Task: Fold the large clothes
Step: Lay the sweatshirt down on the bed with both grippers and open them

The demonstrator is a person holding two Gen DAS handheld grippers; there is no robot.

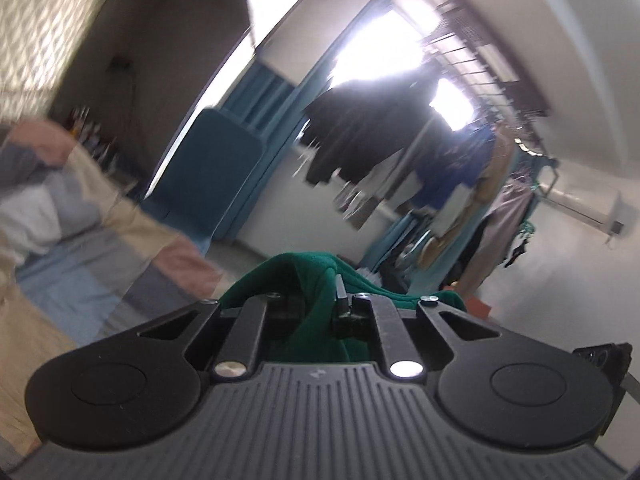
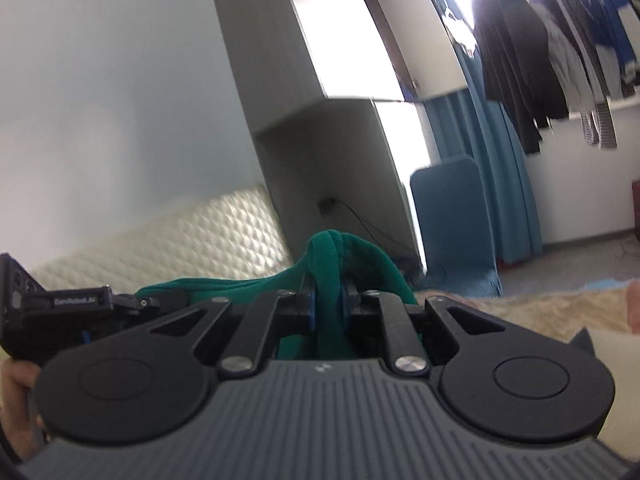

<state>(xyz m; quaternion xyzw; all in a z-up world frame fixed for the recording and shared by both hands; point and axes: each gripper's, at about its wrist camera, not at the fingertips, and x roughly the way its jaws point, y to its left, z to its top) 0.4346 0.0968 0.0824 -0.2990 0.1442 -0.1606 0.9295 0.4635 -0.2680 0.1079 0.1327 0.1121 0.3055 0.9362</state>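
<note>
A dark green garment (image 1: 308, 280) bunches up between the fingers of my left gripper (image 1: 316, 308), which is shut on a fold of it. In the right wrist view the same green garment (image 2: 332, 260) is pinched between the blue pads of my right gripper (image 2: 329, 312), also shut, with cloth trailing off to the left. Most of the garment hangs below both grippers, out of sight. The left gripper's black body (image 2: 60, 312) shows at the left edge of the right wrist view, held by a hand (image 2: 16, 384).
A bed with a patchwork cover (image 1: 92, 240) lies at left, its quilted headboard (image 2: 180, 236) against the wall. A blue chair (image 2: 452, 224), blue curtains (image 2: 496, 168), a tall cupboard (image 2: 320, 120) and a rack of hanging clothes (image 1: 400, 140) stand ahead.
</note>
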